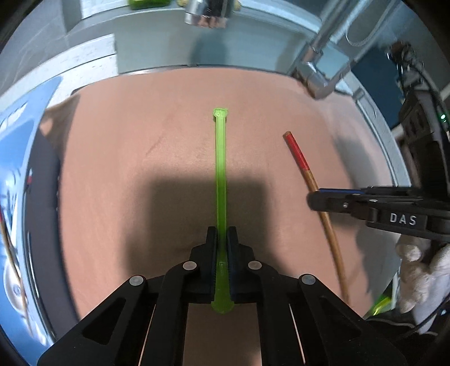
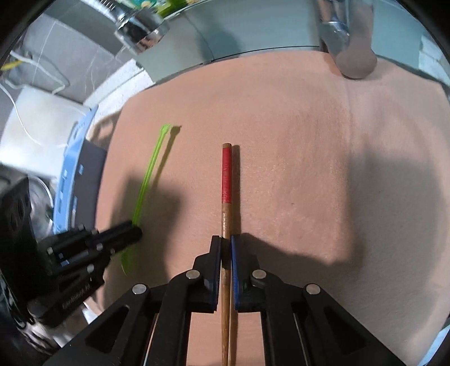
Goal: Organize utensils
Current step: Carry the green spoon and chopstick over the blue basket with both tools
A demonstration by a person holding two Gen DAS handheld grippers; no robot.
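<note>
A slim translucent green utensil (image 1: 220, 174) points away from me over the pink mat (image 1: 118, 169), and my left gripper (image 1: 221, 233) is shut on its near end. In the right wrist view the same green utensil (image 2: 147, 180) shows at the left with the left gripper (image 2: 135, 232) on it. A wooden chopstick with a red band (image 2: 226, 197) runs straight ahead, and my right gripper (image 2: 225, 242) is shut on its shaft. From the left wrist view the chopstick (image 1: 302, 163) lies to the right, with the right gripper (image 1: 312, 198) clamped across it.
A chrome faucet (image 1: 315, 64) and a shiny metal cup (image 1: 205, 14) stand beyond the mat's far edge. A blue patterned item (image 1: 17, 169) lies left of the mat. A white-gloved hand (image 1: 419, 270) holds the right gripper. White cables (image 2: 33, 93) lie far left.
</note>
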